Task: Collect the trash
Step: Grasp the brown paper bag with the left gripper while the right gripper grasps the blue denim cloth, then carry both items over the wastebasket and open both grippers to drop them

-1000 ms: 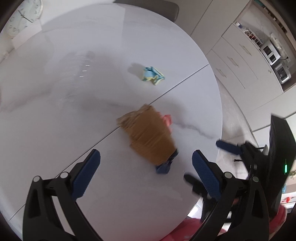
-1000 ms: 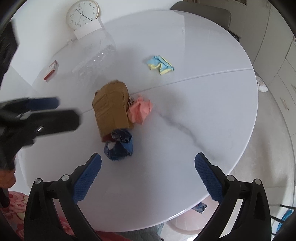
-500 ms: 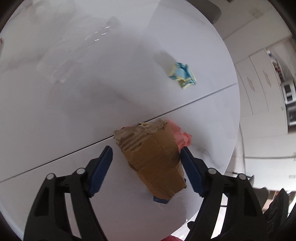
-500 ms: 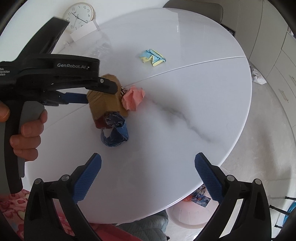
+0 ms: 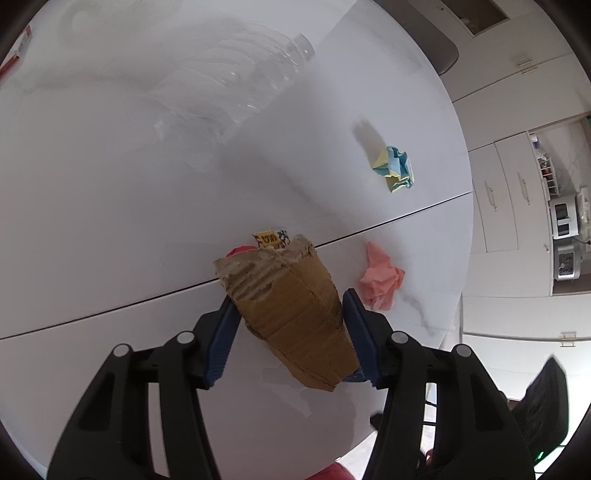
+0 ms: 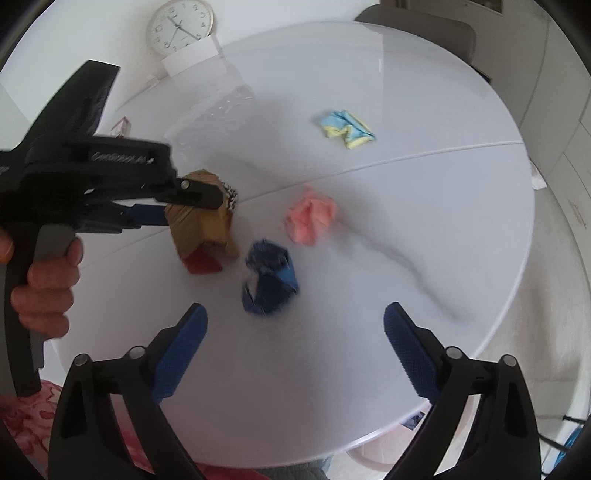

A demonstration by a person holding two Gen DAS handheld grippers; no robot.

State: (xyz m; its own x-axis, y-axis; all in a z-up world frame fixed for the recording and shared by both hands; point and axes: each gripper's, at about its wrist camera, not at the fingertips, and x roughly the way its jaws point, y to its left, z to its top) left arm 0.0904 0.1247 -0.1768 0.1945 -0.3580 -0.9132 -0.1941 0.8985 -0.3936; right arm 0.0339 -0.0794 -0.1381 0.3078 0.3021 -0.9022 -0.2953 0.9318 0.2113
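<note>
A torn brown cardboard box (image 5: 295, 314) sits on the white round table (image 5: 110, 221) with red and printed scraps poking from its far end. My left gripper (image 5: 290, 325) straddles the box, jaws closing, both blue pads against its sides. The right wrist view shows that gripper (image 6: 195, 206), a hand on its grip, holding the box (image 6: 199, 225) tilted over a red scrap (image 6: 201, 264). My right gripper (image 6: 295, 347) stands wide, jaws closing slightly with nothing between them; a crumpled dark blue wrapper (image 6: 269, 277) lies just beyond. A pink paper ball (image 6: 310, 218) and blue-yellow paper (image 6: 347, 127) lie farther off.
A crushed clear plastic bottle (image 5: 229, 85) lies at the far side of the table (image 6: 406, 277). A wall clock (image 6: 181, 26) and a small red-and-white pack (image 6: 122, 125) are at the back left. A grey chair (image 6: 417, 27) stands behind; white cabinets (image 5: 517, 221) run along the right.
My left gripper came down over the cardboard box and narrowed from wide open to both pads on its sides. The right gripper shifted slightly; the blue wrapper now sits apart from the box.
</note>
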